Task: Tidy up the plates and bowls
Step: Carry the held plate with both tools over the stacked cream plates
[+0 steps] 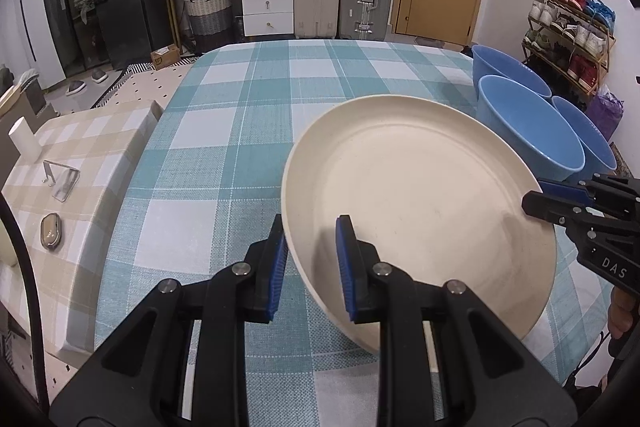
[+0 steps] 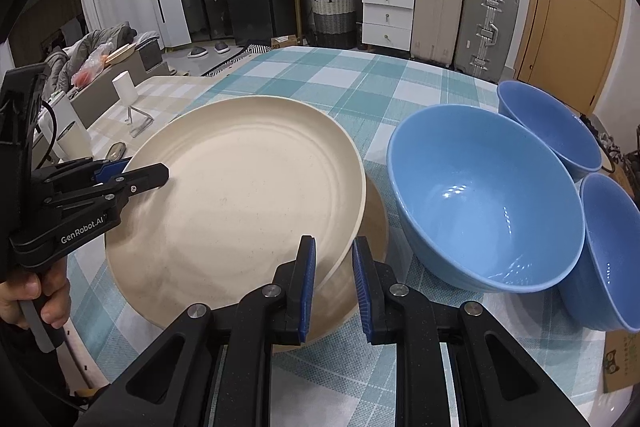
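Both tongs clamp opposite rims of cream plate, tilted.

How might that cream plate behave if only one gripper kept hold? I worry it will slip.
The cream plate looks rigid, so it should not flex. The left gripper and the right gripper pinch only its thin rim; held by one, the wide plate would probably sag or twist. Its smooth surface may slide between the pads.
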Action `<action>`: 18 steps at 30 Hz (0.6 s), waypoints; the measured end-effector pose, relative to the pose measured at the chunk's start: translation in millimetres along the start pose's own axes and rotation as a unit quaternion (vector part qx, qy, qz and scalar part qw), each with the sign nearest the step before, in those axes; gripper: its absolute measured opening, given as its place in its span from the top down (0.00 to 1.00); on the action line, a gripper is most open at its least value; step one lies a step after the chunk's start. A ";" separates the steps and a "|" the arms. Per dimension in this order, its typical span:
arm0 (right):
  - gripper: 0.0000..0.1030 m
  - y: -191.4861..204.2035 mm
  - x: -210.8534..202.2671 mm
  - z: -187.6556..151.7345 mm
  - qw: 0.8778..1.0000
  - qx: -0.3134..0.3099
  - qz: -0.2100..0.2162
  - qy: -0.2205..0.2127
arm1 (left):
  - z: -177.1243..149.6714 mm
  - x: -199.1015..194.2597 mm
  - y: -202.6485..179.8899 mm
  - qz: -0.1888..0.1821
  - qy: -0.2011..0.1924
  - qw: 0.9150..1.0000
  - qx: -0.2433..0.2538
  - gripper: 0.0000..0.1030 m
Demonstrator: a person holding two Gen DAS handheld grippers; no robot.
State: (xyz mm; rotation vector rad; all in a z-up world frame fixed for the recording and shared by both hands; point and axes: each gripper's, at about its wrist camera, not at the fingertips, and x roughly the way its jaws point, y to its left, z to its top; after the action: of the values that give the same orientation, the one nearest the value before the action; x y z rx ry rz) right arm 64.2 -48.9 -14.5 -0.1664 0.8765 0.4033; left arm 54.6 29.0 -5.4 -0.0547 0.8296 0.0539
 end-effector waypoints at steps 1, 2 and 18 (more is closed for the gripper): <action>0.81 -0.9 1.5 -0.9 1.000 0.003 0.000 0.001 | -0.2 2.2 -0.5 0.000 0.002 1.000 0.001 0.81; 0.81 -2.0 3.0 -1.7 1.000 0.005 0.001 0.002 | -0.4 4.4 -1.2 -0.001 0.004 1.000 0.002 0.81; 0.80 1.3 16.9 -14.5 1.000 -0.003 -0.027 0.005 | -7.0 19.1 -11.7 0.011 0.008 1.000 0.027 0.80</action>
State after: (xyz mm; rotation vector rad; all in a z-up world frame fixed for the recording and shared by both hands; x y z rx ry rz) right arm 62.9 -47.5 -36.7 -0.1970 0.8789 0.3557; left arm 63.2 17.4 -23.9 0.0050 0.8474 0.0522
